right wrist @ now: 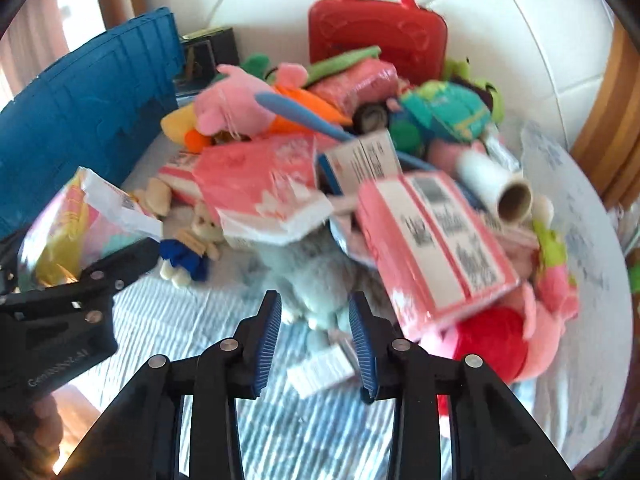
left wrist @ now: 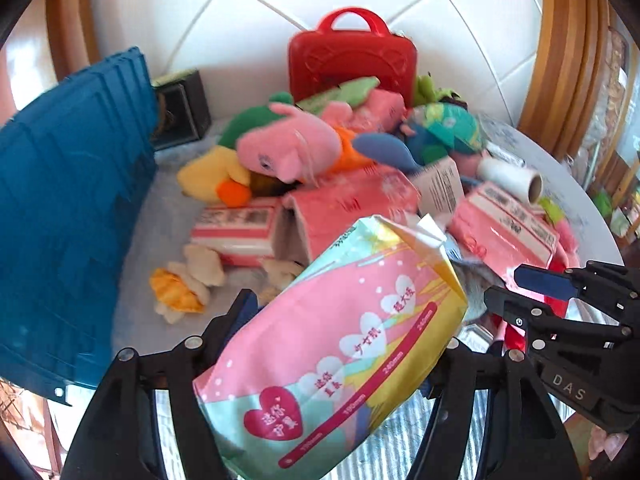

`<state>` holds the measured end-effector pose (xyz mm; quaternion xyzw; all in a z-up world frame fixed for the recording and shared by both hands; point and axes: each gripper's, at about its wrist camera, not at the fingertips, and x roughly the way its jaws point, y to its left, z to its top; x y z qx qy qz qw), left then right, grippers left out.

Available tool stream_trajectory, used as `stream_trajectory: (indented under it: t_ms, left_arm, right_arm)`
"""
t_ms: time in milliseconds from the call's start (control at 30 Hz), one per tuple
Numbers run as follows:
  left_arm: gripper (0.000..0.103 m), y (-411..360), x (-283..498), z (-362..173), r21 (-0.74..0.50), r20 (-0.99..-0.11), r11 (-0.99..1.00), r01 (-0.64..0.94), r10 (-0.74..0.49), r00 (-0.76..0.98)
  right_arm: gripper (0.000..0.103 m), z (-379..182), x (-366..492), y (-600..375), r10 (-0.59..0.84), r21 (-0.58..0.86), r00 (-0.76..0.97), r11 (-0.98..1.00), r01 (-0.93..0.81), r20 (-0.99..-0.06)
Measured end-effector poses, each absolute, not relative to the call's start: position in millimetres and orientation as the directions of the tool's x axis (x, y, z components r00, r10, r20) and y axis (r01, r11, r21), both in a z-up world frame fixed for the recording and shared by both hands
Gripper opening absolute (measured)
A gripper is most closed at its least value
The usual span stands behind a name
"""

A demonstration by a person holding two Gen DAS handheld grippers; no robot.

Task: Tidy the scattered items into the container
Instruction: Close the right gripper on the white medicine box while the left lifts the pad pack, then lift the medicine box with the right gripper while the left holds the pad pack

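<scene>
We note a glossy plastic-film pack (left wrist: 340, 344), a smooth moulded red plastic case (left wrist: 350, 62), a ribbed blue plastic container (left wrist: 68, 208), fuzzy cloth plush toys (left wrist: 292, 148), and a cardboard tube (right wrist: 516, 200).

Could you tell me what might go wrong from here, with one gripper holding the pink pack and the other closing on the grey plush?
1. The left gripper holds the pink pack tilted and near one end; it could slip or swing on the way to the blue container.
2. The right gripper grips the grey plush toy, which lies under pink boxes; pulling it may topple them.
</scene>
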<state>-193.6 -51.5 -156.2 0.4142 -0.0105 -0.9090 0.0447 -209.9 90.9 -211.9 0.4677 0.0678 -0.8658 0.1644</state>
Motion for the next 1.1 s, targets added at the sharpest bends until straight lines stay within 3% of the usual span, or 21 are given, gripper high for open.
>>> stream_trajectory:
  t_ms: [133,200,267,367,567,633,767,1100]
  left_arm:
    - [0.066,-40.8,-203.9,-145.2,0.057,-0.765,-0.995,0.083,-0.097,-0.637]
    - [0.066,-40.8,-200.5,-157.5,0.048,-0.786,-0.996,0.071,-0.081,-0.613]
    - [0.066,-38.9,-197.6,-174.8,0.032,-0.811,-0.998,0.056,-0.059,-0.581]
    - [0.066,-38.3,-209.4,-207.4,0.017,-0.843,-1.0,0.025,-0.028,-0.538]
    - [0.066,-34.7,-227.8,-250.1,0.031,-0.876,-0.999,-0.024,-0.016,-0.482]
    - [0.066,-29.0,-230.1,-253.1,0.031,-0.879,-0.999,-0.033,-0.011,-0.477]
    - [0.066,-25.3,-229.5,-248.2,0.036,-0.875,-0.999,-0.04,-0.012,-0.485]
    - [0.066,-21.8,-212.6,-186.2,0.057,-0.81,-0.998,0.016,-0.056,-0.584]
  right_arm:
    - [0.039,-226.0,-222.5,101.3,-0.236,0.063,-0.477,-0.934,0.35,-0.847]
    - [0.058,-234.3,-210.2,109.6,-0.223,0.068,-0.452,-0.94,0.334,-0.864]
    - [0.065,-246.5,-201.4,118.8,-0.191,0.067,-0.416,-0.953,0.295,-0.889]
    - [0.065,-279.8,-199.6,122.3,-0.199,0.125,-0.331,-0.964,0.233,-0.923]
    - [0.067,-317.3,-211.1,113.4,-0.152,0.09,-0.305,-0.974,0.209,-0.94]
    - [0.065,-327.6,-215.2,114.8,-0.152,0.097,-0.281,-0.975,0.198,-0.948]
    - [0.035,-325.0,-214.4,113.3,-0.136,0.077,-0.299,-0.976,0.201,-0.945]
    - [0.031,-269.0,-198.5,125.4,-0.207,0.115,-0.378,-0.961,0.252,-0.902]
